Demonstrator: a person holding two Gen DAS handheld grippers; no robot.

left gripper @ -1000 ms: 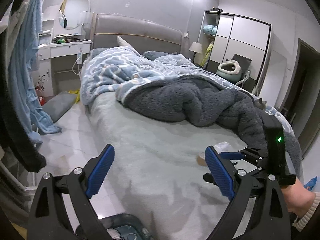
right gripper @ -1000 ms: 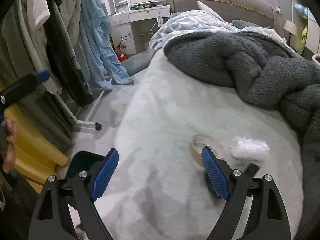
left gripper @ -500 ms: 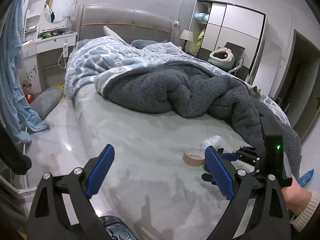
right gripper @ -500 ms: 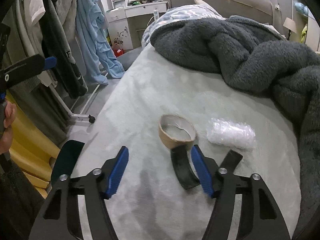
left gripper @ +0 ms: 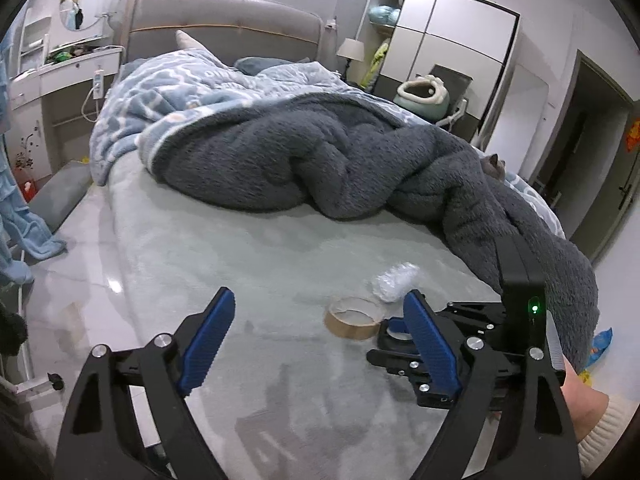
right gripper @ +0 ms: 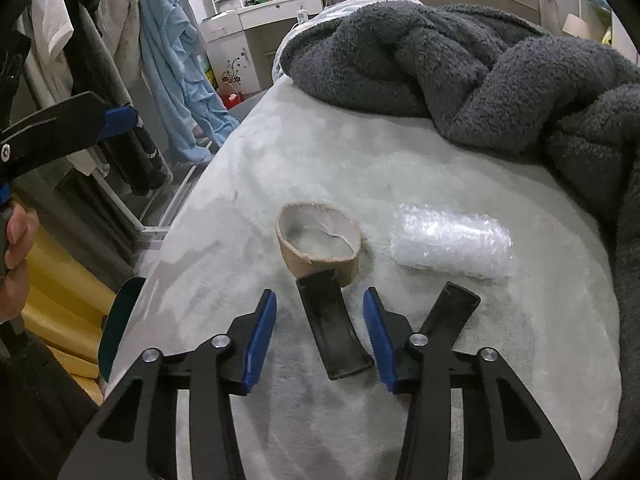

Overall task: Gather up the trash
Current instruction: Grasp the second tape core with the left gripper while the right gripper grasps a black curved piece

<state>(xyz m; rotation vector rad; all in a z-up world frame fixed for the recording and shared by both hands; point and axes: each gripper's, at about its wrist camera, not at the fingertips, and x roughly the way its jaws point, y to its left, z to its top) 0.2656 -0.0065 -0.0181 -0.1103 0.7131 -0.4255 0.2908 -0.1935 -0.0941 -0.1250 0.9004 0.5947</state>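
Note:
An empty brown tape roll point(right gripper: 320, 242) lies on the pale green bed cover, with a crumpled wad of clear bubble wrap point(right gripper: 452, 246) to its right. My right gripper point(right gripper: 320, 330) is open and narrowed, low over the cover just short of the roll. Both items also show in the left wrist view: the roll point(left gripper: 352, 317) and the wrap point(left gripper: 394, 282). My left gripper point(left gripper: 316, 338) is open and empty above the bed, left of the right gripper point(left gripper: 394, 326).
A heaped grey fleece blanket point(left gripper: 320, 160) and a blue patterned duvet point(left gripper: 180, 88) cover the far half of the bed. A clothes rack with hanging garments point(right gripper: 132, 64) stands left of the bed. A dark teal bin rim point(right gripper: 120, 320) sits by the bed edge.
My right gripper moved forward and down toward the tape roll and its jaws narrowed. The left gripper swung right and closer over the bed, still wide open.

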